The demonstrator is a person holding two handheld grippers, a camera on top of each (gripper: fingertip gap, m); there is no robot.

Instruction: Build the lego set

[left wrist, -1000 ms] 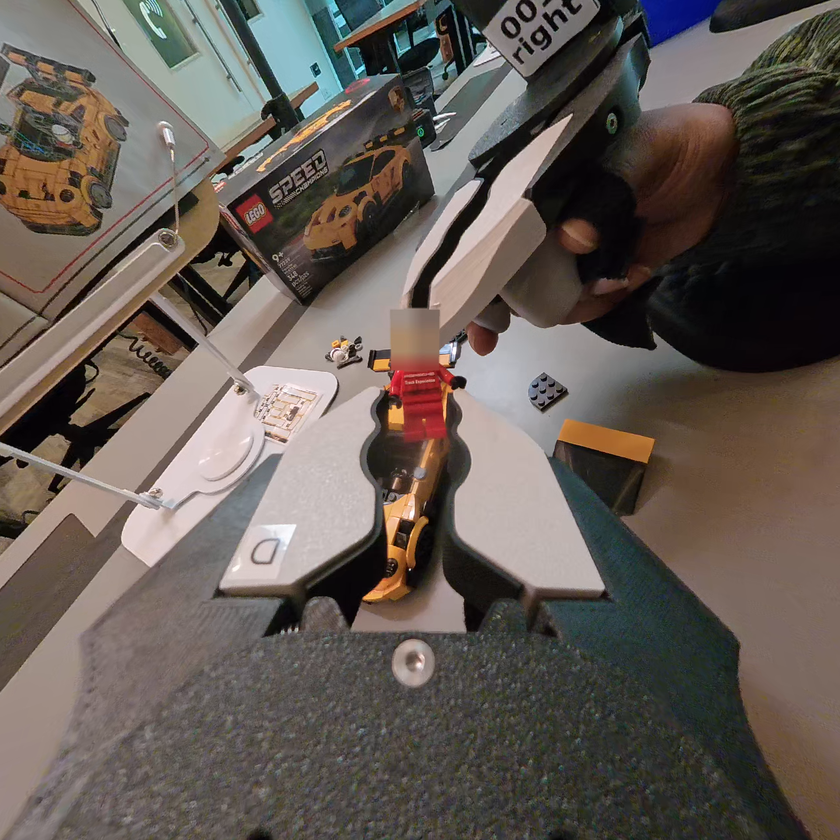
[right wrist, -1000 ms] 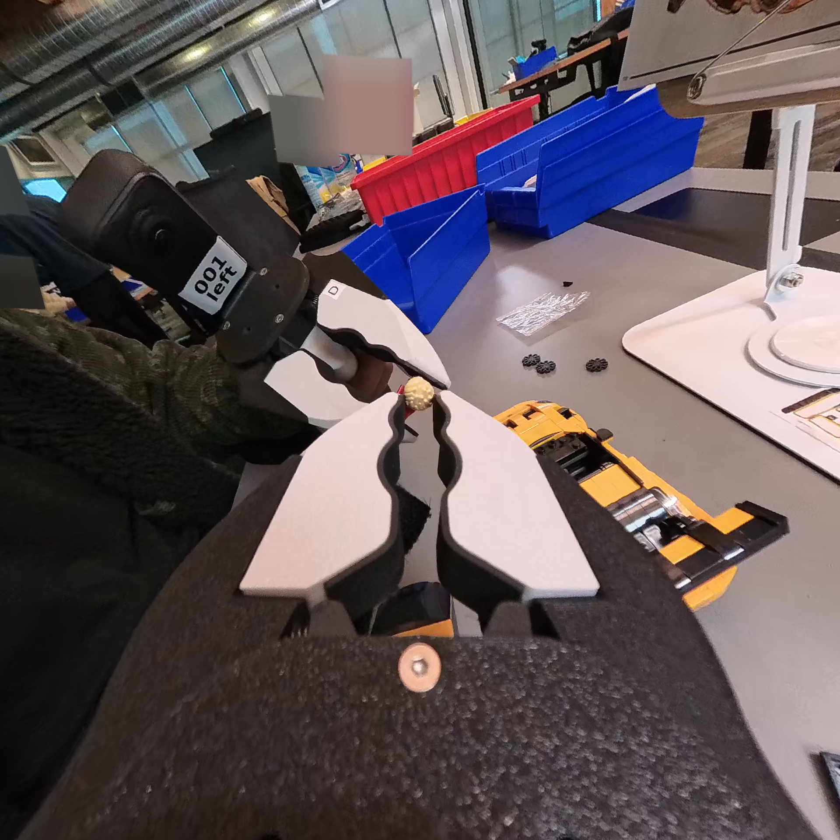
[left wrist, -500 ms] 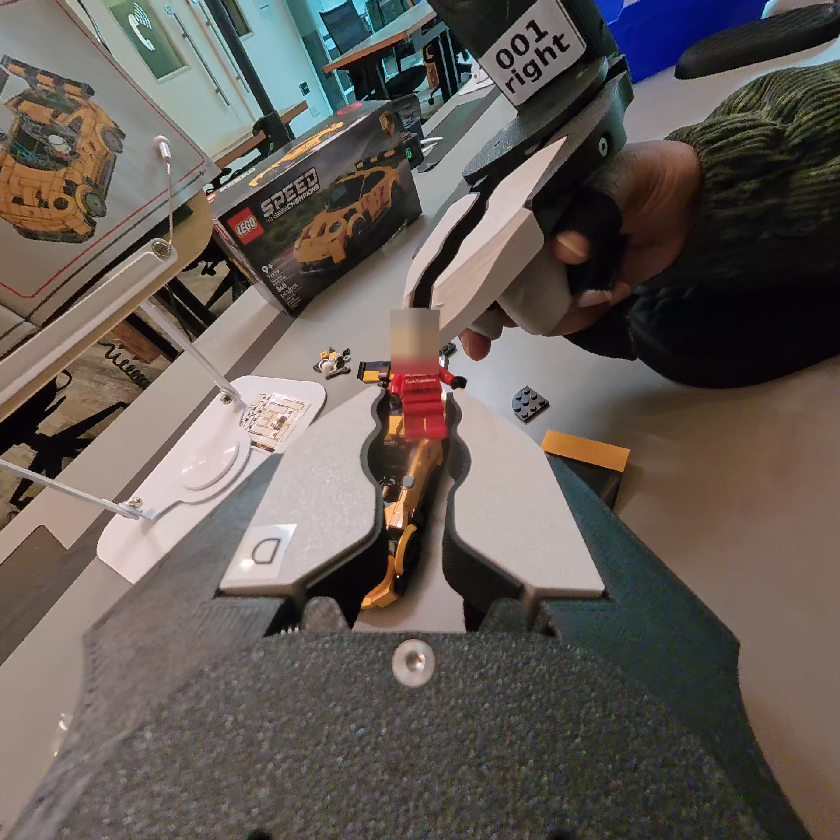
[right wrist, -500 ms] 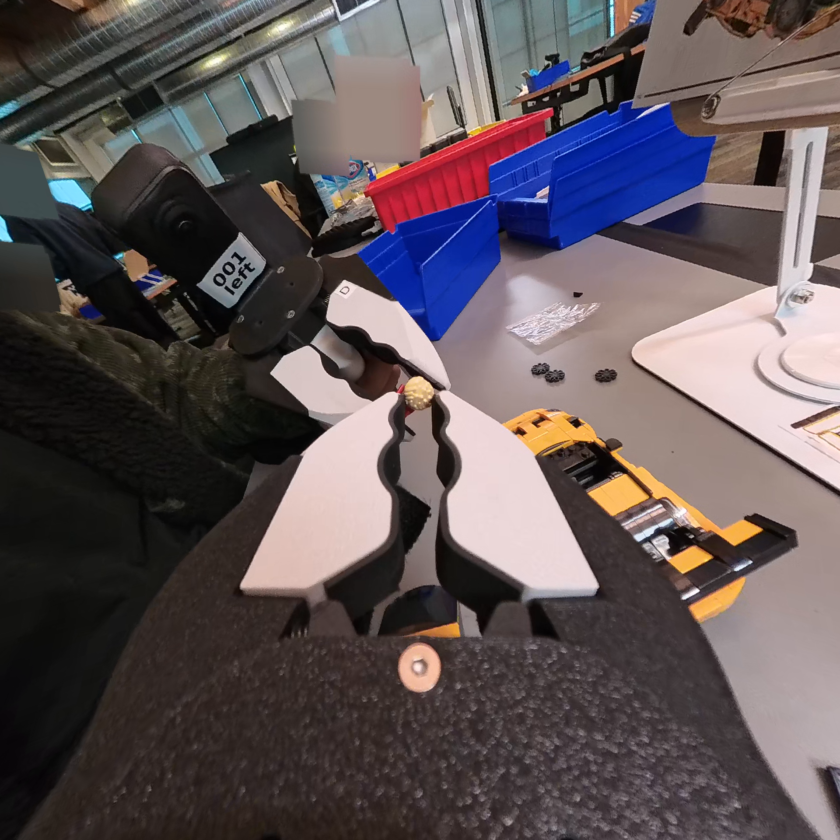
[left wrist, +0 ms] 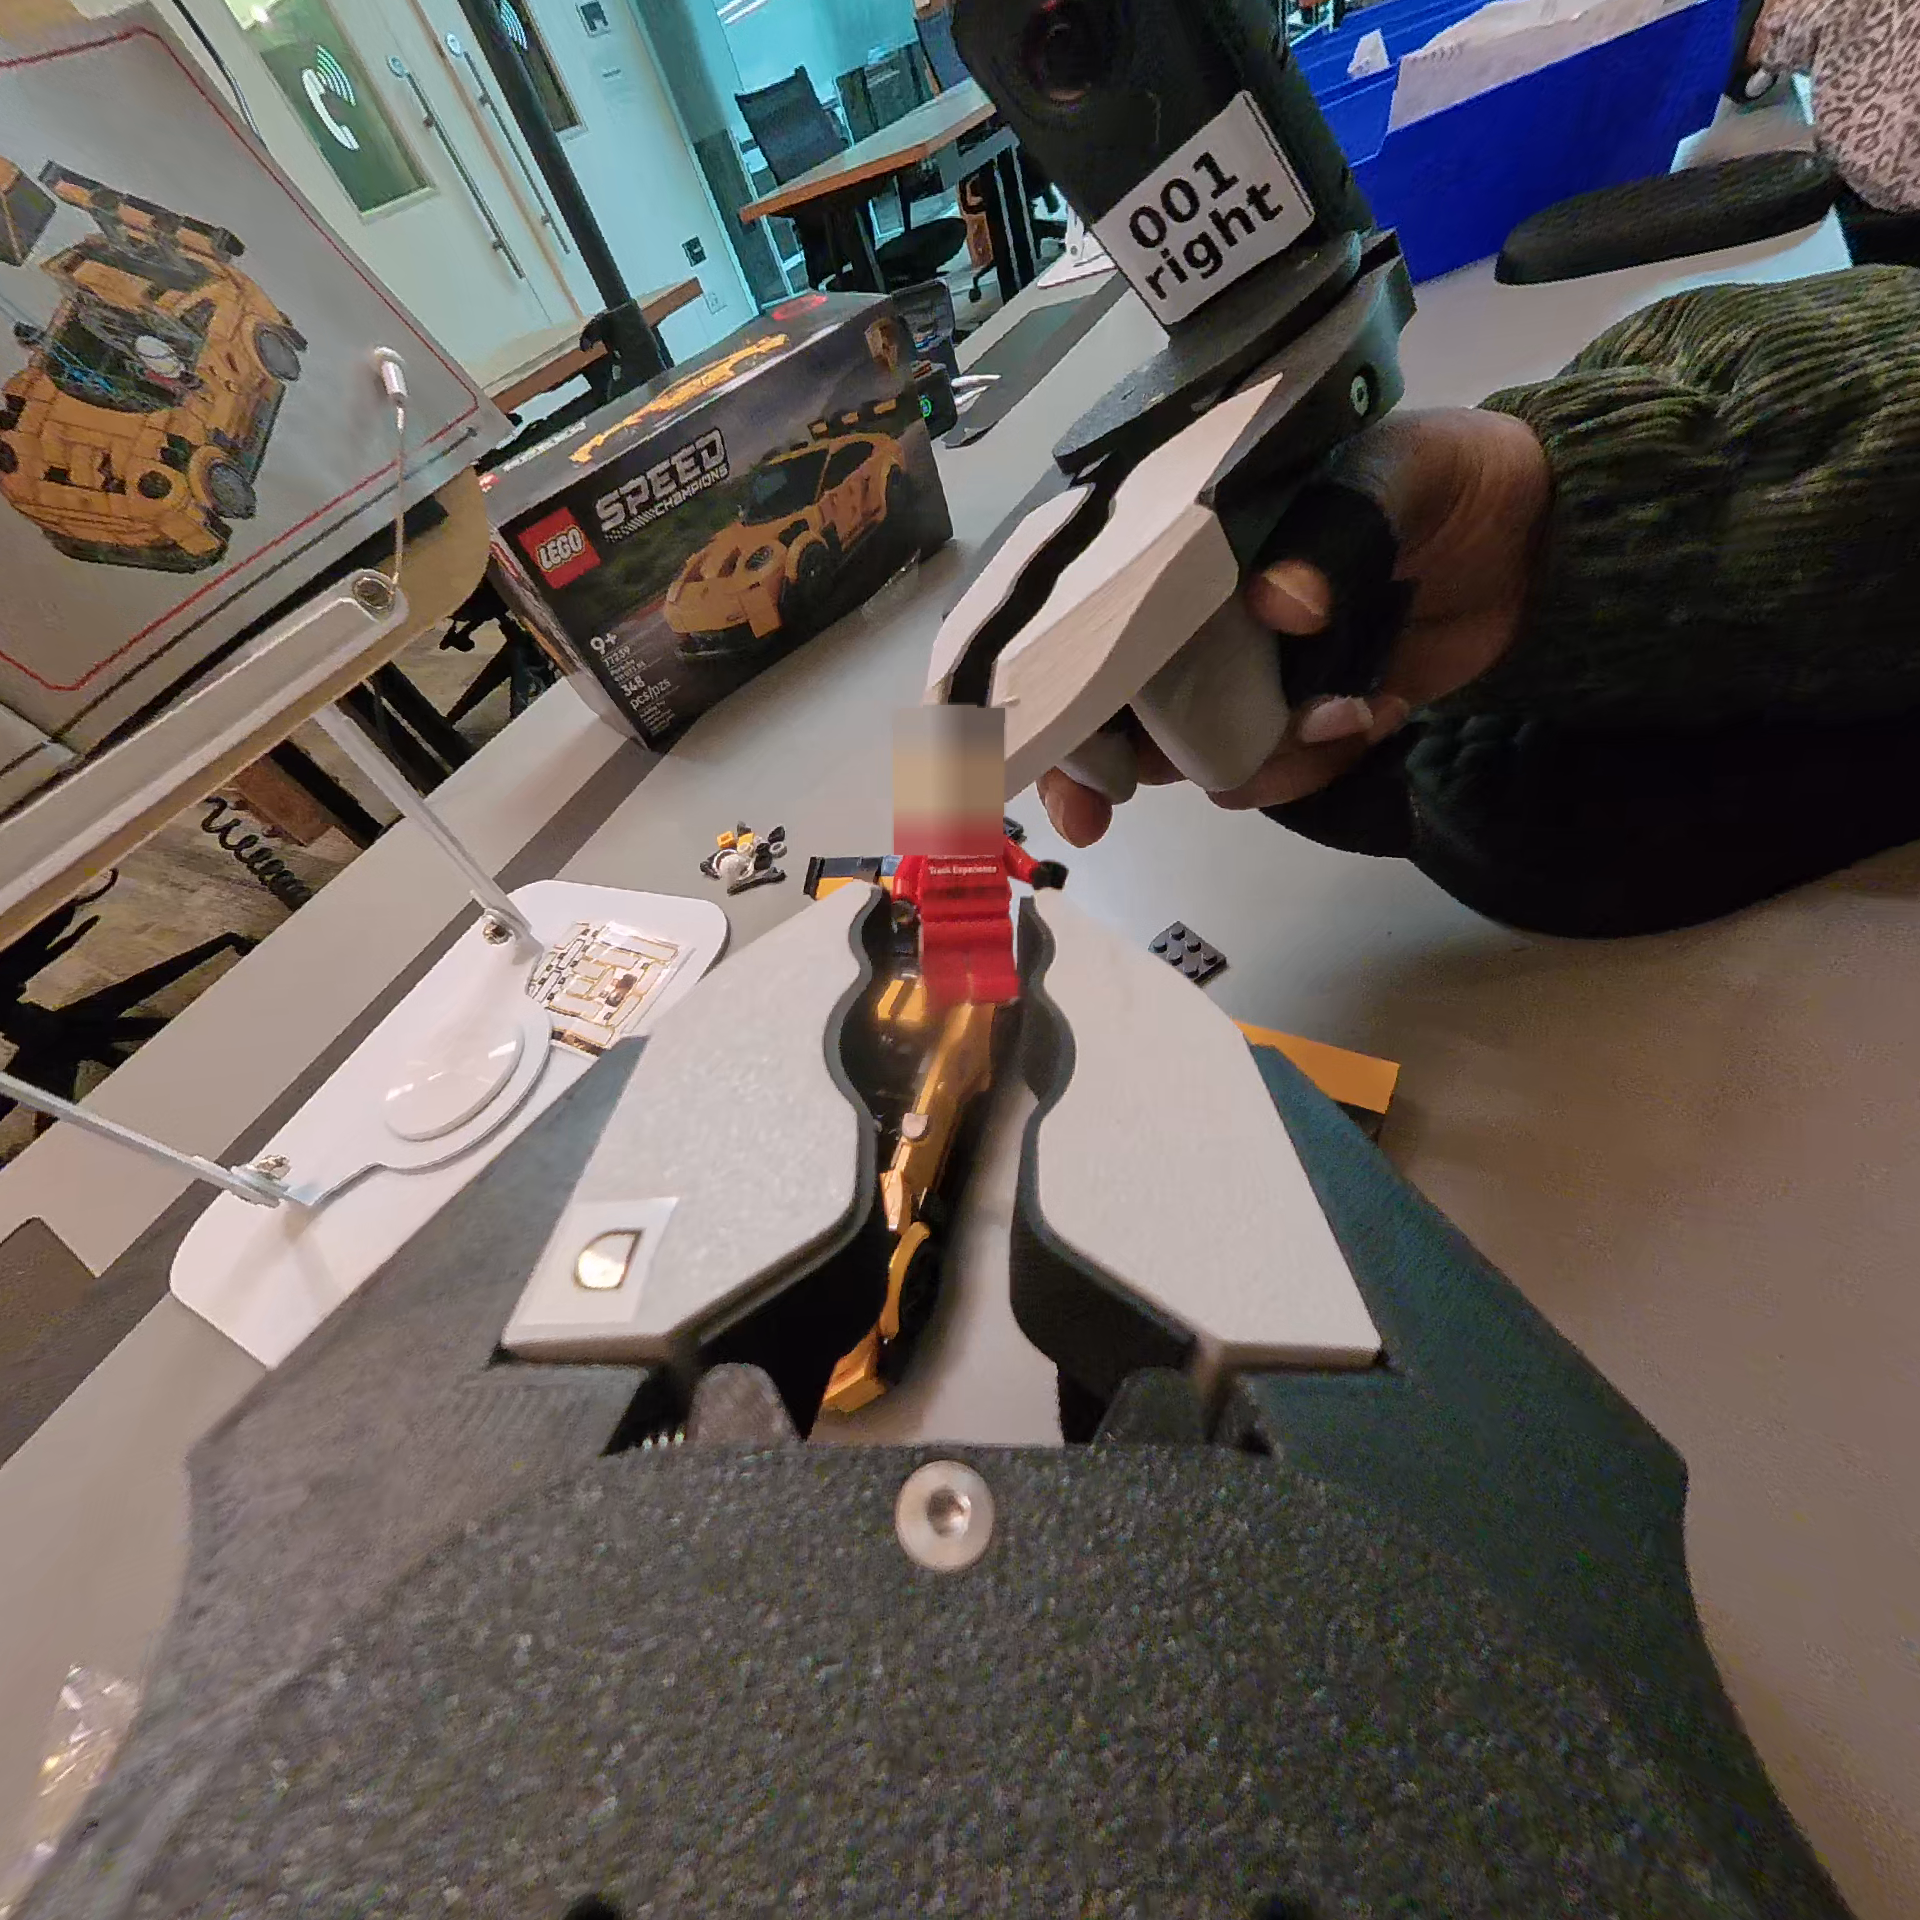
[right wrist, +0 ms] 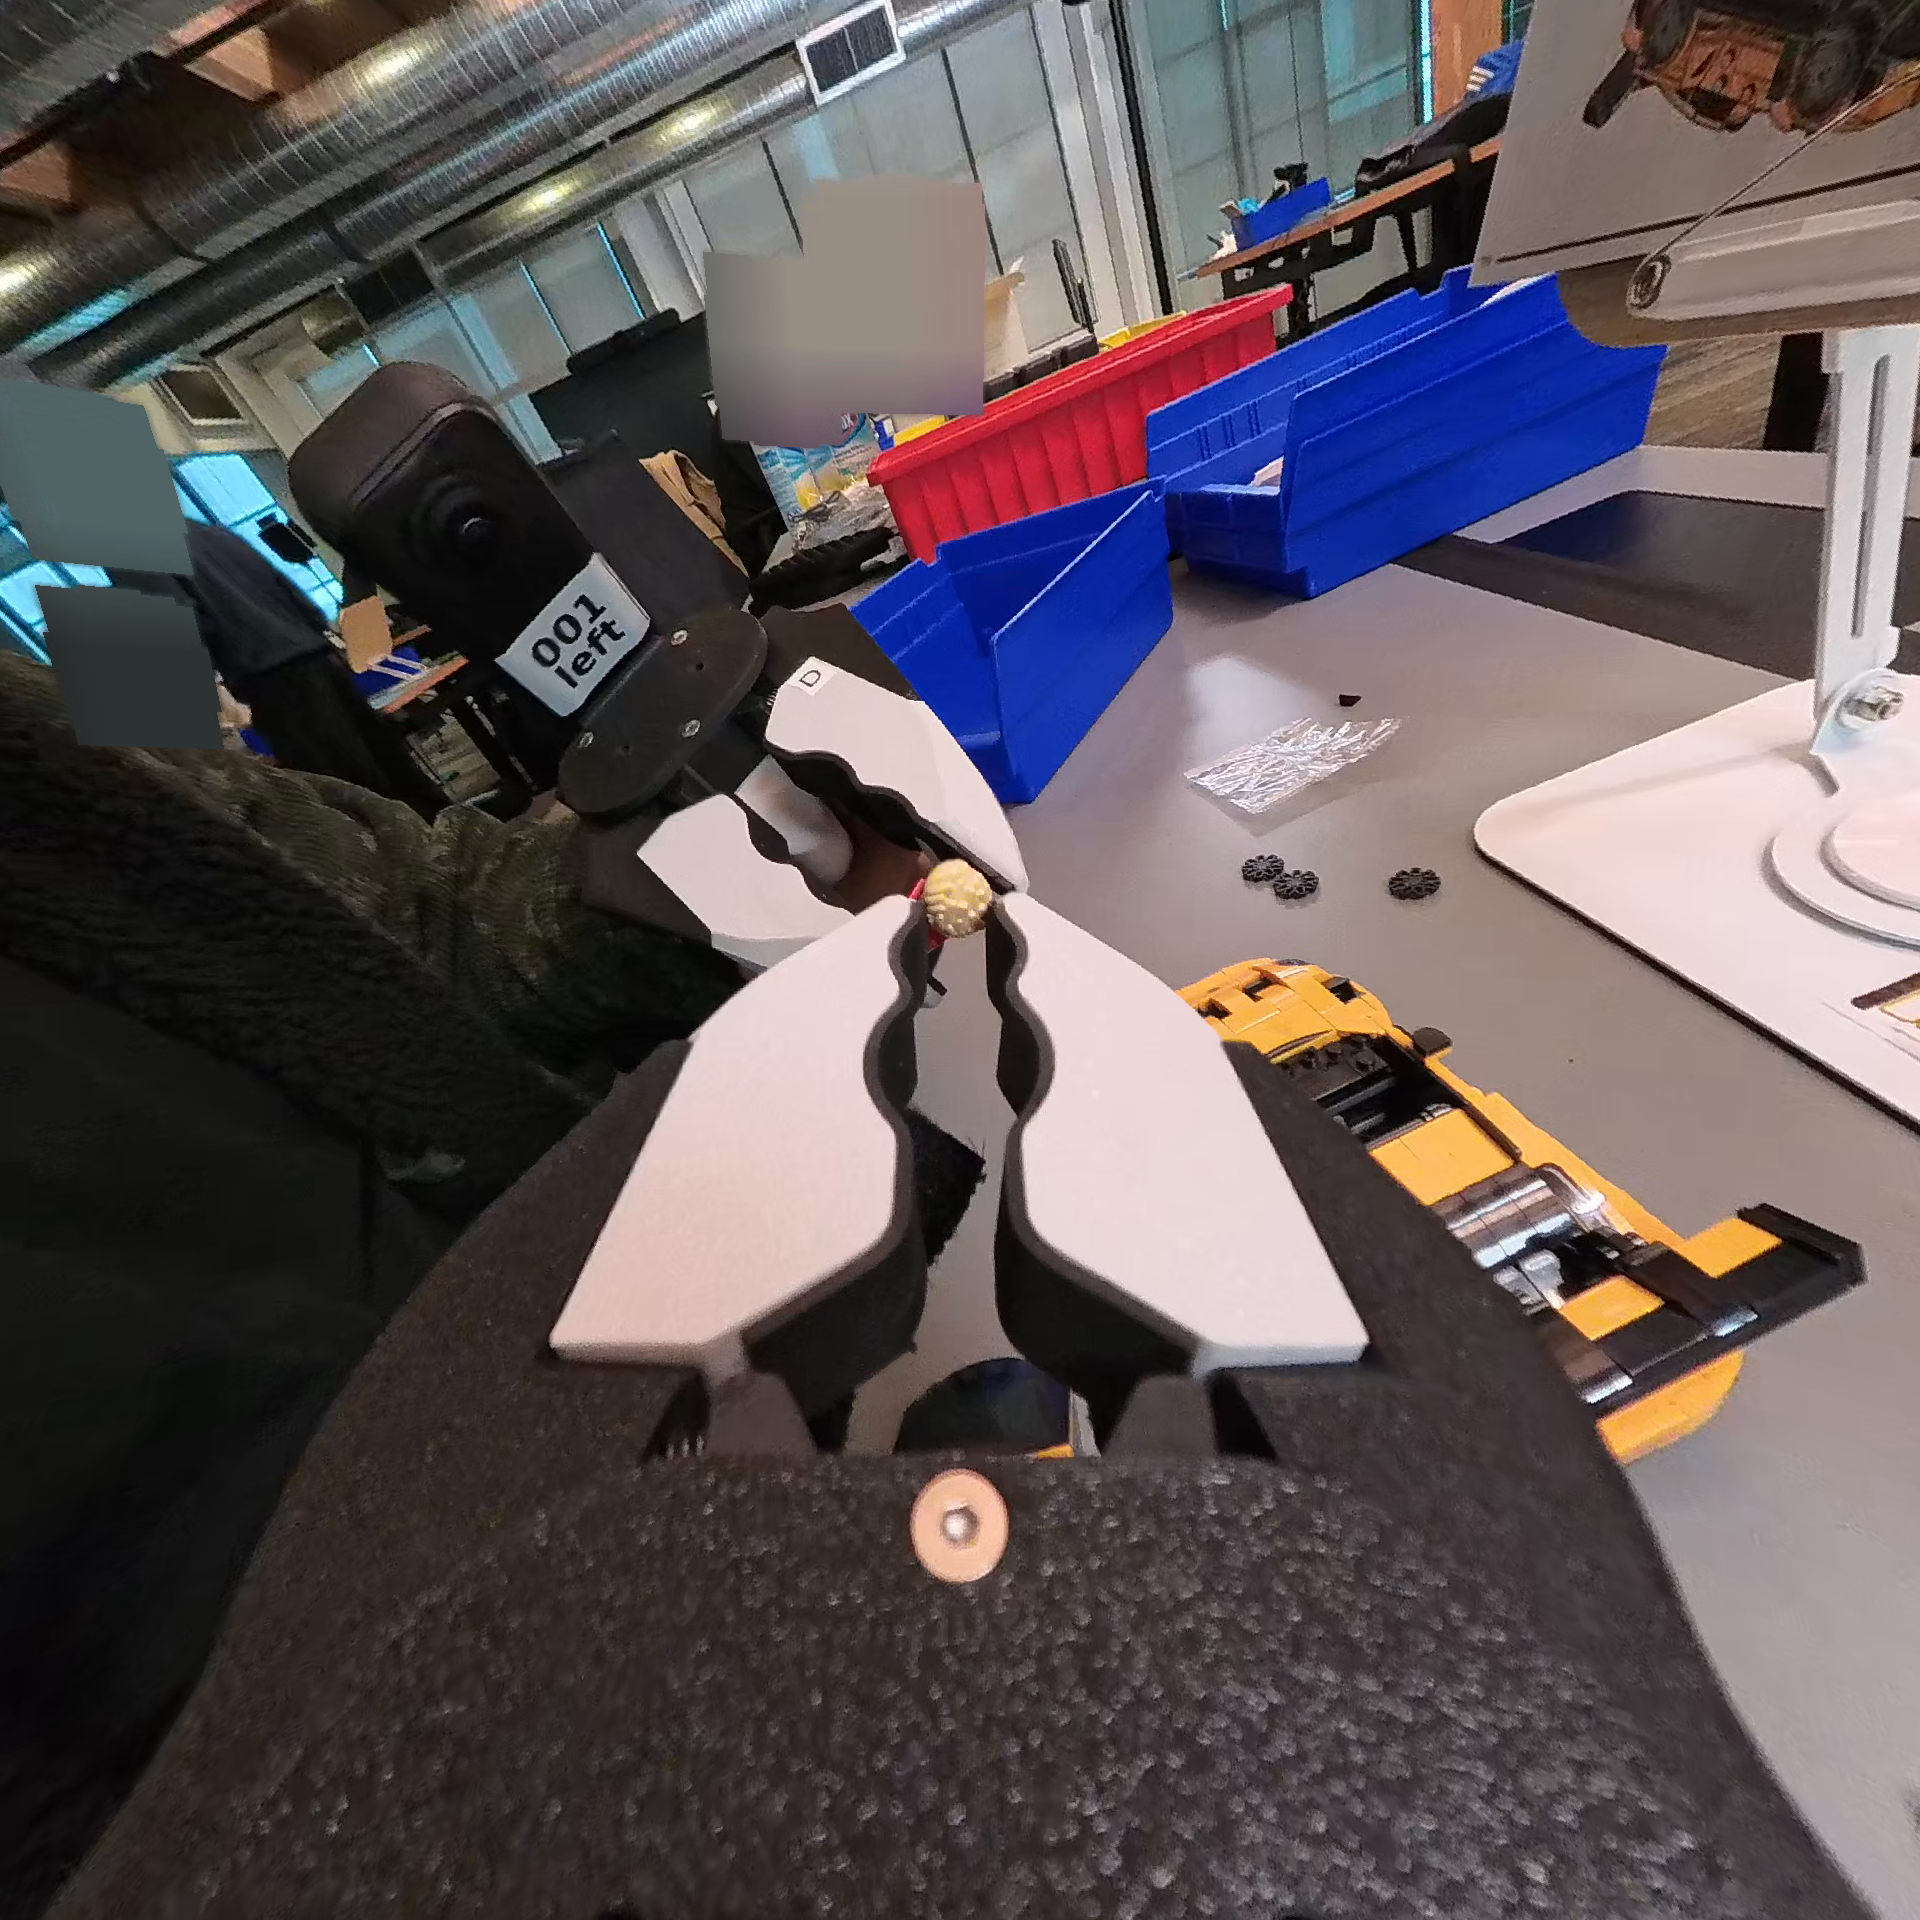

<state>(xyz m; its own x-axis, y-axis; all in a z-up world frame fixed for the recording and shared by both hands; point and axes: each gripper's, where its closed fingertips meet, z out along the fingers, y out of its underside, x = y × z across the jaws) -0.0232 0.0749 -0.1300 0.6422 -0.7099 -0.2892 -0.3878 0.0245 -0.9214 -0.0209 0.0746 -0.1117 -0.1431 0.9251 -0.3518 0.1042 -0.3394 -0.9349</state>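
Note:
My left gripper [left wrist: 945, 912] is shut on the legs of a red minifigure [left wrist: 961, 883] and holds it upright above the yellow car [left wrist: 925, 1122] on the grey table. My right gripper [left wrist: 966, 691] comes down from above onto the figure's head. In the right wrist view the right gripper [right wrist: 956, 920] is shut on a tan hair piece [right wrist: 958, 902] at its tips. The left gripper's fingers [right wrist: 883, 758] show just behind it. The yellow car [right wrist: 1455, 1153], with its roof off, lies to the right. The figure's head is blurred over.
The set's box [left wrist: 727, 540] stands at the back. A white stand base [left wrist: 416, 1122] with a sticker sheet [left wrist: 608, 971] lies left. A black plate [left wrist: 1188, 951] and small parts [left wrist: 743, 857] lie near. Blue bins [right wrist: 1039, 613], black hubs [right wrist: 1294, 883] and a bag [right wrist: 1288, 748] lie beyond. Left and right tips are no more than a few centimetres apart. From either gripper's tips it is about 15 cm to the black plate [left wrist: 1188, 951].
Both grippers keep their hold. The pair has drifted slightly and the right gripper's handle has tipped back, while its tips stay on the figure's head.

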